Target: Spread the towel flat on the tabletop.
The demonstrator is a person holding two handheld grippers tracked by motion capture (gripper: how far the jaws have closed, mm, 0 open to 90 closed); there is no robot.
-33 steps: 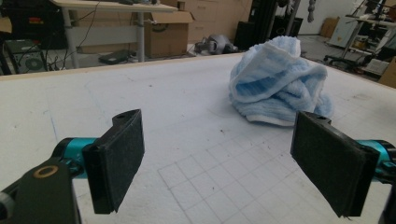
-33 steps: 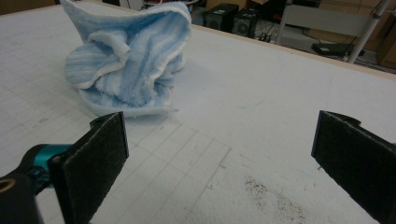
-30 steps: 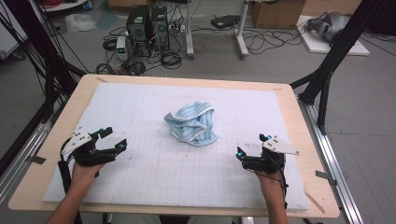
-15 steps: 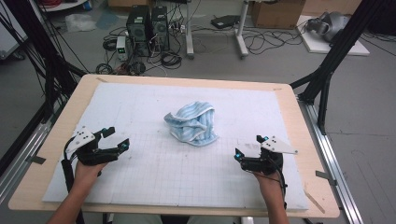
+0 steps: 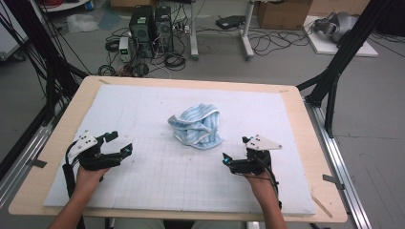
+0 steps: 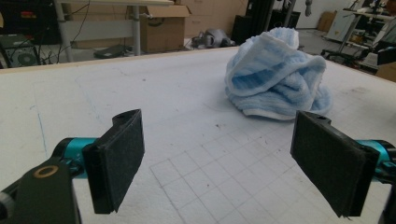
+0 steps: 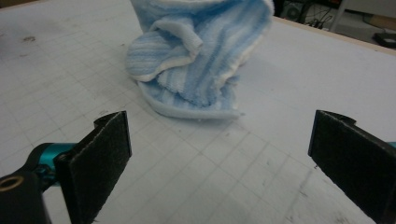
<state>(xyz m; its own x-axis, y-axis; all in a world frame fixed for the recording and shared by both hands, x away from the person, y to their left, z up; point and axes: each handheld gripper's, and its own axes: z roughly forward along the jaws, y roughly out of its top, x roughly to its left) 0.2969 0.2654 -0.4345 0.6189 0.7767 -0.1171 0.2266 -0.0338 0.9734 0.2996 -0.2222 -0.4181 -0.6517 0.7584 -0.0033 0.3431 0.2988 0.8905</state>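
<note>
Meanwhile the crumpled towel (image 5: 196, 126) sits mid-table (image 5: 305, 124); left gripper (image 5: 119, 143) and right gripper (image 5: 235, 151), near the front edge, gape wide, empty

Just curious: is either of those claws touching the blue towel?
No, the towel lies crumpled mid-table, apart from the left gripper and right gripper.

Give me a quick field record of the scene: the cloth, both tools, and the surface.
cloth: light blue striped towel, crumpled in a heap, near the middle of the mat
surface: white gridded mat on a wooden table
left tool: jaws wide open, nothing held, apart from the towel and aimed toward it
right tool: jaws wide open, nothing held, just short of the towel's near edge
contact: neither tool touches the towel
background: computer towers and cables on the floor beyond the table
</note>
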